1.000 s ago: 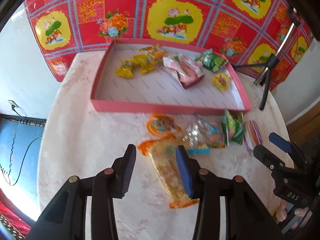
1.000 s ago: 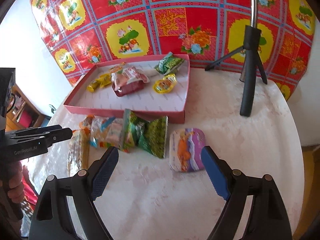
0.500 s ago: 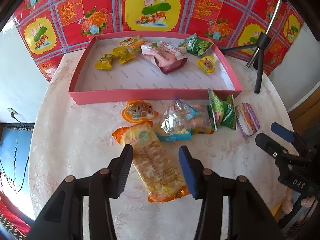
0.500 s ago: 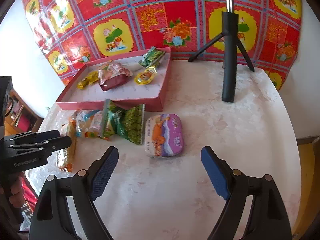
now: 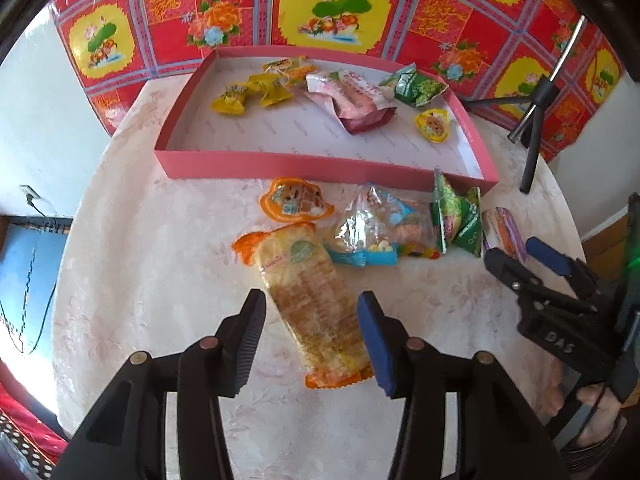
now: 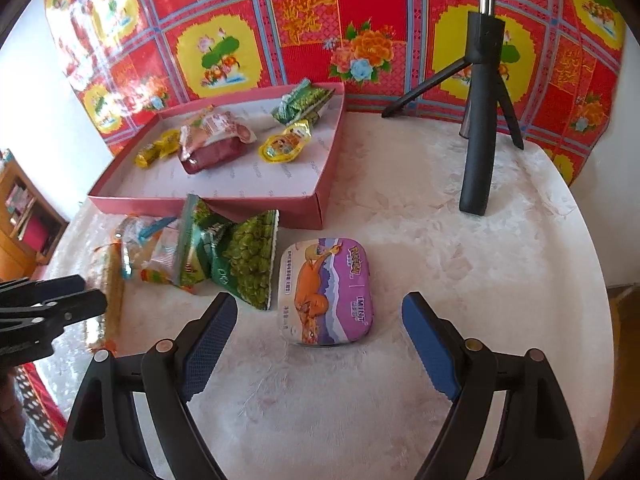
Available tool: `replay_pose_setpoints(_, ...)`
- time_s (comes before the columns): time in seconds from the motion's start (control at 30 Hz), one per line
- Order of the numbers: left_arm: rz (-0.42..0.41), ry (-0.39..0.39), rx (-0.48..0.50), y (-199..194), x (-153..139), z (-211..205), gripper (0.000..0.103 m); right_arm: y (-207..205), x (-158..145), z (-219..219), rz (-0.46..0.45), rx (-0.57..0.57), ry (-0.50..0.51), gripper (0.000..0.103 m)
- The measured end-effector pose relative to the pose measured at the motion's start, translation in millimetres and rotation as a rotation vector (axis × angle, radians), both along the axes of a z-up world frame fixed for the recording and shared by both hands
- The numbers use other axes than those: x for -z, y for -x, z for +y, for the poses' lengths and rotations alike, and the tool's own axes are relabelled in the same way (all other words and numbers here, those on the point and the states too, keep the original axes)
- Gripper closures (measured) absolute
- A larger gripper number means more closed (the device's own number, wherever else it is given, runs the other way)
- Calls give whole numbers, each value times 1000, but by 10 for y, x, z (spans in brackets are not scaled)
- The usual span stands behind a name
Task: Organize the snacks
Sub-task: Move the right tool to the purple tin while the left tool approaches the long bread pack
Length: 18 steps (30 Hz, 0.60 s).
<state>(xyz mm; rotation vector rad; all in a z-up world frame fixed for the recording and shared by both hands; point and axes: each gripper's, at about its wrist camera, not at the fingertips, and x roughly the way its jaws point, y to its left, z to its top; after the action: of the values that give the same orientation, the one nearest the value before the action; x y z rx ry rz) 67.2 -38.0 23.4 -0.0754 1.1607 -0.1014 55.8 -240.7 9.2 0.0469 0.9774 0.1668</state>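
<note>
A pink tray (image 5: 320, 163) at the back of the table holds several snacks. In front of it lie a long orange cracker pack (image 5: 316, 304), an orange jelly cup (image 5: 295, 201), a clear candy bag (image 5: 380, 228), green pea packets (image 5: 458, 216) and a purple mint tin (image 6: 326, 292). My left gripper (image 5: 311, 334) is open, its fingers on either side of the cracker pack. My right gripper (image 6: 316, 328) is open, straddling the near end of the purple tin (image 5: 502, 226). The tray (image 6: 208, 202) and pea packets (image 6: 244, 260) also show in the right wrist view.
A black tripod (image 6: 478, 128) stands on the table at the back right. A red flowered cloth (image 6: 320, 24) covers the wall behind. The round table's edge (image 6: 596, 280) runs close on the right.
My left gripper has moved forward and its fingers now flank the cracker pack. My right gripper has moved closer to the purple tin, which now lies between its fingers.
</note>
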Motion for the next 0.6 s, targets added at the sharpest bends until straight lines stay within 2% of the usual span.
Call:
replay_pose_setpoints(0.33,16,-1,6,-38,135,-88,48,-19,75,103,-17,20,71,18)
replay_pose_setpoints(0.43,-1,-24,21,-22,132,-109,48,-8,80,115,-31,32,101,25)
replay_pose_setpoints(0.6,-15,-31,17,-4,125,-42,48,18,56,63,-44,57,105,49)
